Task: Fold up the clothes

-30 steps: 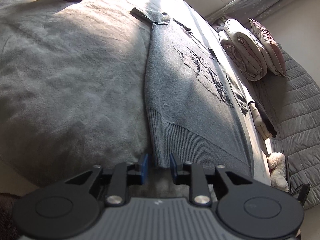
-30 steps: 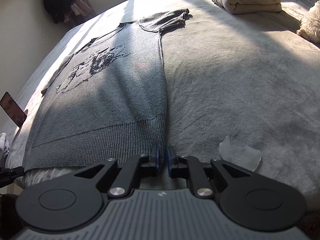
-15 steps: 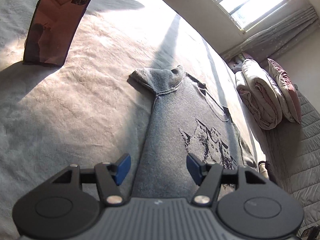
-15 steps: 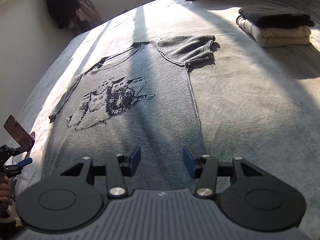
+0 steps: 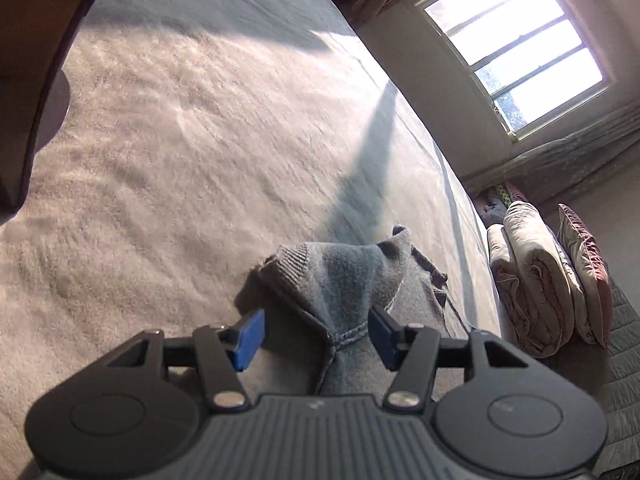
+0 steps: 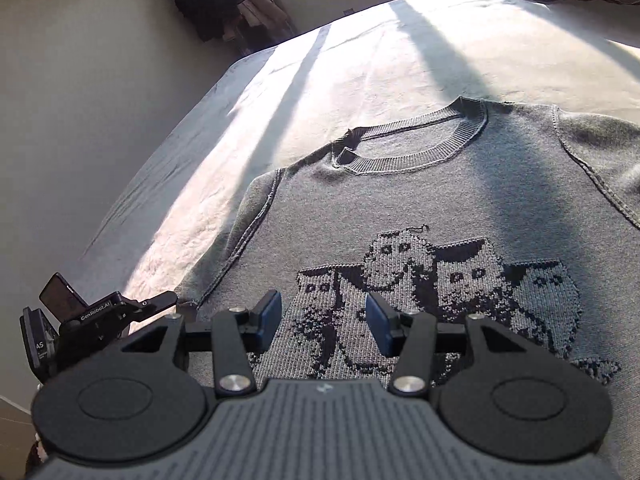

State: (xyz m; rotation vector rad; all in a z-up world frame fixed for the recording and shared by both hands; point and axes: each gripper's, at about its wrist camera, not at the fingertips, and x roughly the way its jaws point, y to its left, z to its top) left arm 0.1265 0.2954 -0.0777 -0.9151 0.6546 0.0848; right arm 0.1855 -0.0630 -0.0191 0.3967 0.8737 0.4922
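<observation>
Hovering over a grey sweater [image 6: 400,208] spread flat on the bed [image 5: 200,160], front up, collar at the far end. Left tool [image 5: 316,332] sits right at the sleeve [image 5: 328,276], which pokes out sideways past the shoulder seam; jaws half apart and closing, sleeve between them but pads not pressing yet. Right tool [image 6: 323,322] hangs over the chest print [image 6: 440,280], half open, gripping nothing. Left hand's nearer, so I'd guess the sleeve gets folded inward first.
</observation>
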